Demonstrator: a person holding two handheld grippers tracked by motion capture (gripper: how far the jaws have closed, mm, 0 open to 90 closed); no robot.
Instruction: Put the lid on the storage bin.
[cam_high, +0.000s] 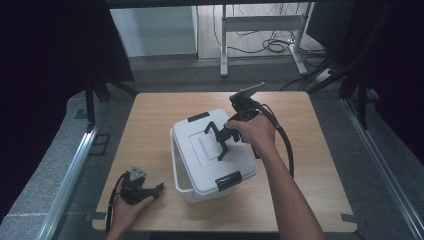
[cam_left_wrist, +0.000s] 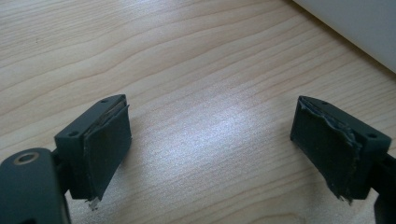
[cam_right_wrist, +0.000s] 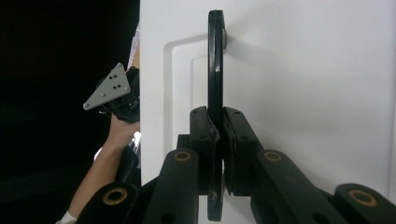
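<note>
Standing near the middle of the wooden table (cam_high: 150, 107) is a white storage box (cam_high: 210, 155) with its lid (cam_high: 200, 145) on, dark clasps at the far (cam_high: 198, 117) and near (cam_high: 228, 181) ends. A black carry handle (cam_high: 216, 134) is raised above the lid. The box sits slightly turned relative to the table edges.

Right gripper (cam_high: 223, 136): held over the lid in the person's right hand (cam_high: 255, 131), its jaws pressed together on the handle. In the right gripper view the handle (cam_right_wrist: 215, 93) runs as a thin black bar straight up between the two pads (cam_right_wrist: 233, 149), which bear on it from both sides; the white lid (cam_right_wrist: 303, 84) lies behind. A black cable (cam_high: 286, 145) trails from the gripper along the forearm.

Left gripper (cam_high: 159, 188): at the table's near left corner, held low in the person's left hand (cam_high: 127, 207), well apart from the handle and just beside the box's near left wall. A grey three-cornered plate (cam_high: 137, 173) sits on top of it. In the left gripper view the pads (cam_left_wrist: 109, 140) stand wide apart with bare wood (cam_left_wrist: 210, 93) between them, nothing held; the white box wall (cam_left_wrist: 359, 23) crosses the upper right corner. The pad rubber looks frayed at its edges.

Beyond the table, grey floor, a metal desk frame (cam_high: 262, 30) and loose cables (cam_high: 275, 45) are visible.
</note>
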